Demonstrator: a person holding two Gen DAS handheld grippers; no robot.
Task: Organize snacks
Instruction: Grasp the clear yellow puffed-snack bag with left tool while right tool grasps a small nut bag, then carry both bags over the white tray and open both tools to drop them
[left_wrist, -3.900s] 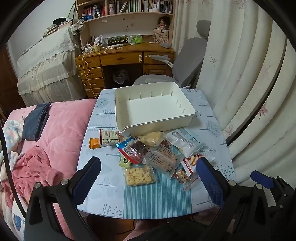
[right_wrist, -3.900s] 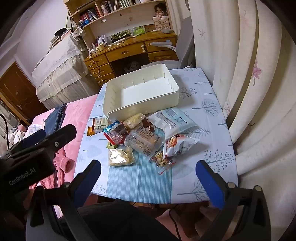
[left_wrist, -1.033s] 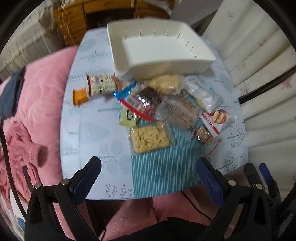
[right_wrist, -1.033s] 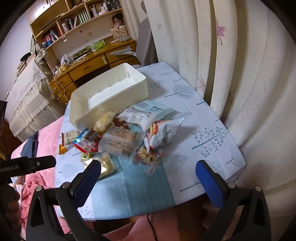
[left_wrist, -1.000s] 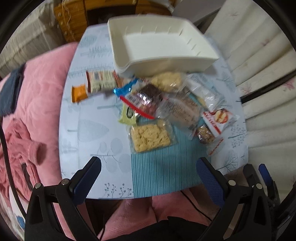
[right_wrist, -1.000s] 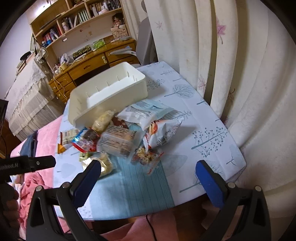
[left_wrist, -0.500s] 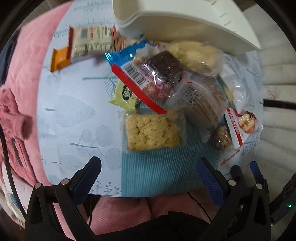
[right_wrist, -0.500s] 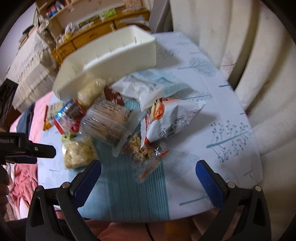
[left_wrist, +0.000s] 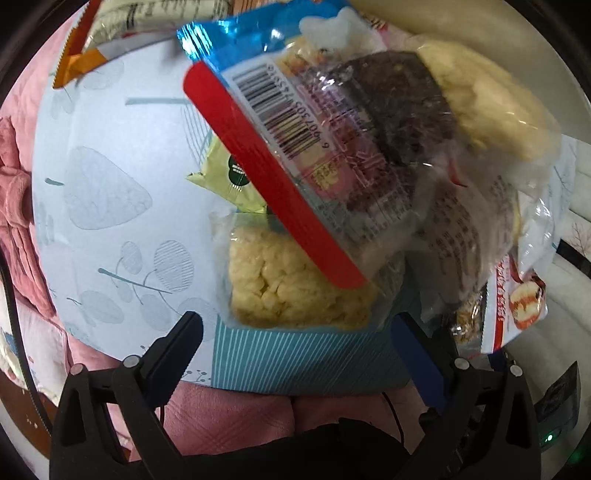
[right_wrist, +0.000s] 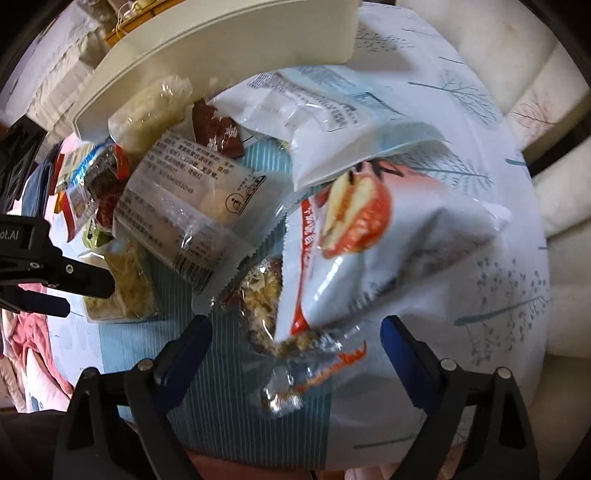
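Note:
A pile of snack packs lies on the table in front of the white bin (right_wrist: 221, 48). My left gripper (left_wrist: 299, 343) is open, its fingers straddling the near edge of a clear pack of yellow puffed-rice cake (left_wrist: 291, 291); a red-and-blue barcoded pack (left_wrist: 295, 155) overlaps it. My right gripper (right_wrist: 295, 343) is open around a clear pack of nut clusters (right_wrist: 280, 314), which lies under a white chip bag with a red apple picture (right_wrist: 369, 236). The left gripper also shows in the right wrist view (right_wrist: 74, 288), beside the rice cake.
A clear bread pack (right_wrist: 184, 206), a white-blue pouch (right_wrist: 332, 122), a green sachet (left_wrist: 229, 173) and an orange-ended bar (left_wrist: 81, 62) fill the pile. Pink bedding (left_wrist: 14, 173) lies left of the table; curtains (right_wrist: 517, 55) hang on the right.
Both grippers have dropped close to the table. The left now straddles the rice-cake pack and the right straddles the nut-cluster pack. Both stay open.

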